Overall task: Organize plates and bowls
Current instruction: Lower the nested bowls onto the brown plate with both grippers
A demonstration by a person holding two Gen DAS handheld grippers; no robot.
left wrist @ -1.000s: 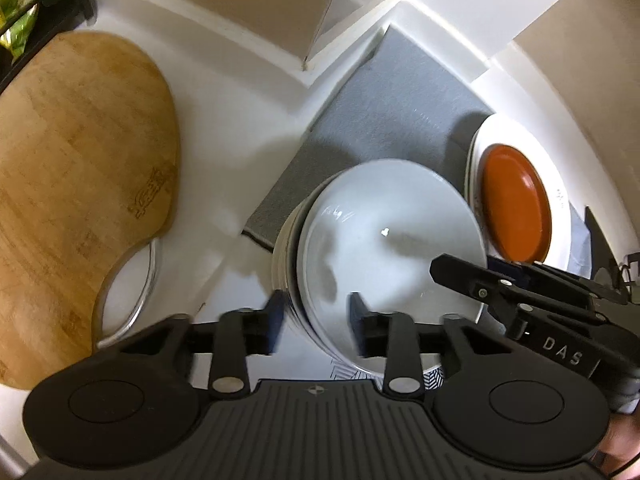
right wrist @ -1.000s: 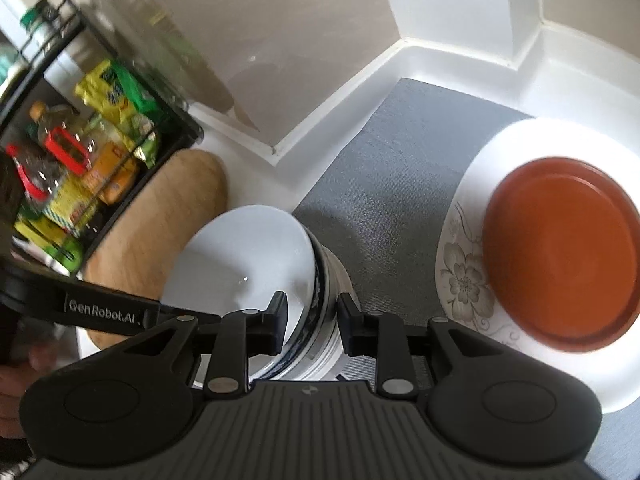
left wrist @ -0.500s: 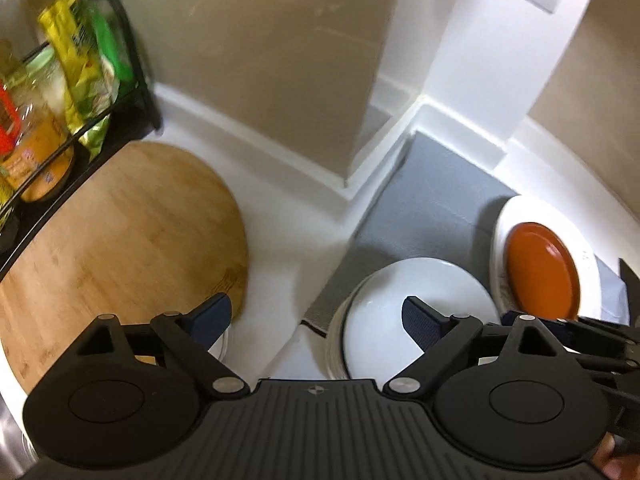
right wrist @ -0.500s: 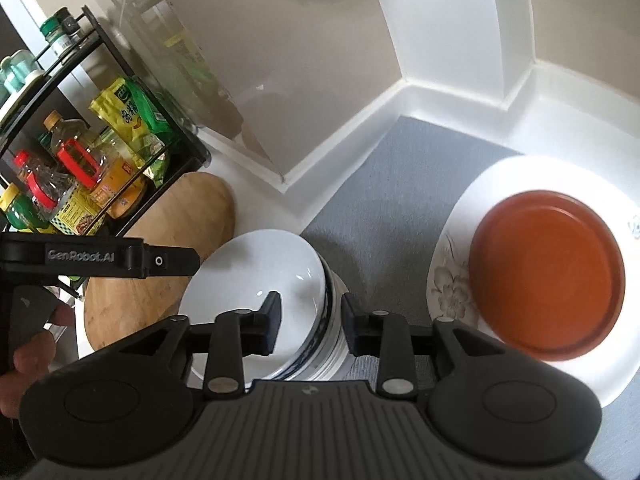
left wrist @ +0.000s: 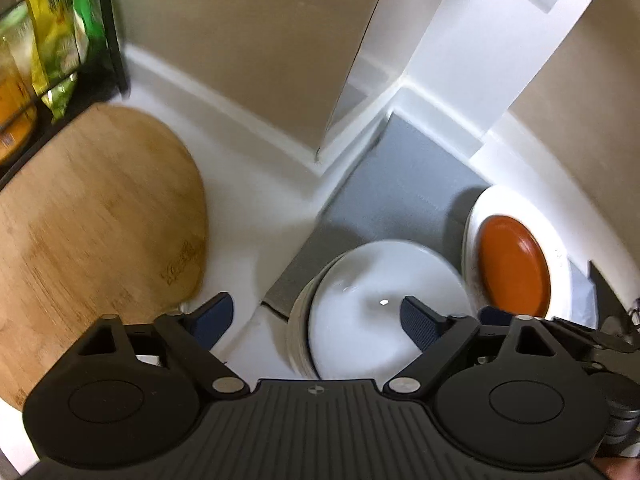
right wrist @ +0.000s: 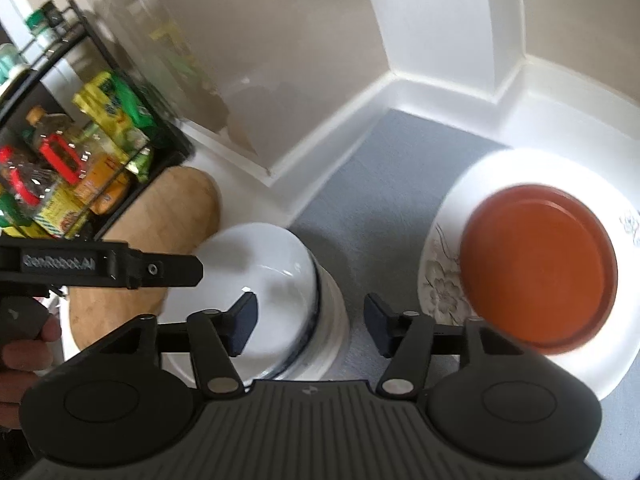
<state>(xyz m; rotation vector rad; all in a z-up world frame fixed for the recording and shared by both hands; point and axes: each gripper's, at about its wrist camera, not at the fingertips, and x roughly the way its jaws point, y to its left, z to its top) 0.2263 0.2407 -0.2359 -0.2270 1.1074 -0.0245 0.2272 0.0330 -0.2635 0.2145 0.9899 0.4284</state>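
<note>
A: Right gripper (right wrist: pixel 310 322) changed since half a second ago, fingers were narrow over the bowl rim, now spread wide, holding nothing. Left gripper (left wrist: pixel 316 320) same as then, fingers wide, empty.

B: Bowls?

A: White bowl stack (left wrist: pixel 384 308) sits at the near edge of the grey mat (left wrist: pixel 400 184), partly overhanging onto the white table (left wrist: pixel 256 216). In the right view the stack (right wrist: pixel 276 276) lies at 12 o'clock between the fingers, not touched.

B: Plates?

A: Orange plate (right wrist: pixel 538 270) on the big floral plate (right wrist: pixel 440 288), at 3 o'clock of the bowls, close, rims apart. Floral plate runs off the mat's far right edge.

B: Free room?

A: Bare mat at 12 o'clock of the bowls up to the wall corner. Wooden board (left wrist: pixel 92 220) at 9 o'clock, strip of bare table between. Rack (right wrist: pixel 80 168) beyond that.
</note>
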